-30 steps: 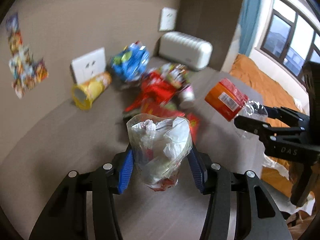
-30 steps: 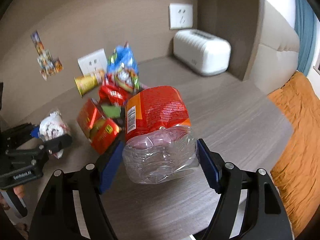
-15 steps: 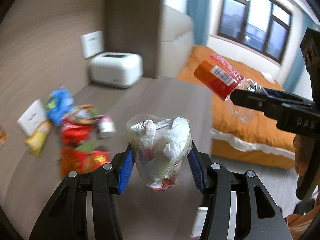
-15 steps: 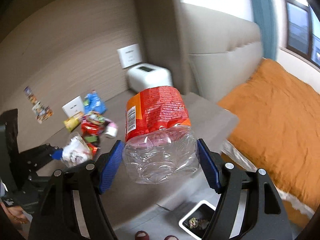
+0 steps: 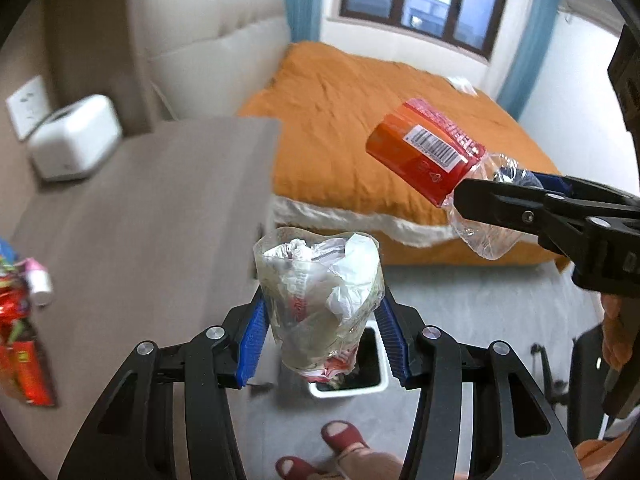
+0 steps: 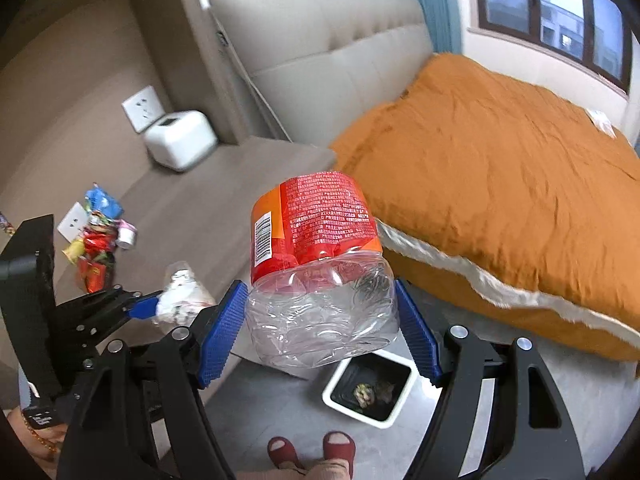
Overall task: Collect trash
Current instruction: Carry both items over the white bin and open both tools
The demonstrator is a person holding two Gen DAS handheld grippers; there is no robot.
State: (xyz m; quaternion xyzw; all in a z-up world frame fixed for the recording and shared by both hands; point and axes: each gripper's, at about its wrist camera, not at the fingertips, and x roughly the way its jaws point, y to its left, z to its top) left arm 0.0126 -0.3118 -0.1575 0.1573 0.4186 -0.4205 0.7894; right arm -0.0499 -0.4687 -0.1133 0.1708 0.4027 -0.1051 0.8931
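Observation:
My left gripper (image 5: 320, 340) is shut on a clear plastic cup (image 5: 318, 292) stuffed with crumpled white paper, held in the air just above a white bin (image 5: 352, 376) on the floor. My right gripper (image 6: 320, 332) is shut on a crushed clear plastic bottle (image 6: 320, 272) with a red-orange label, held above and to the left of the white bin (image 6: 368, 388), which has a black liner and some scraps inside. The bottle (image 5: 436, 160) and right gripper (image 5: 532, 200) also show in the left wrist view; the cup (image 6: 184, 296) shows in the right wrist view.
A wooden table (image 6: 200, 216) holds a pile of snack wrappers (image 6: 96, 240) and a white box (image 6: 180, 144). A bed with an orange cover (image 6: 500, 184) stands to the right. The person's red slippers (image 6: 312, 448) stand on the grey floor beside the bin.
Both grippers swung right, away from the table's wrapper pile, and now hang over the floor above the white bin. Each keeps its hold on its item.

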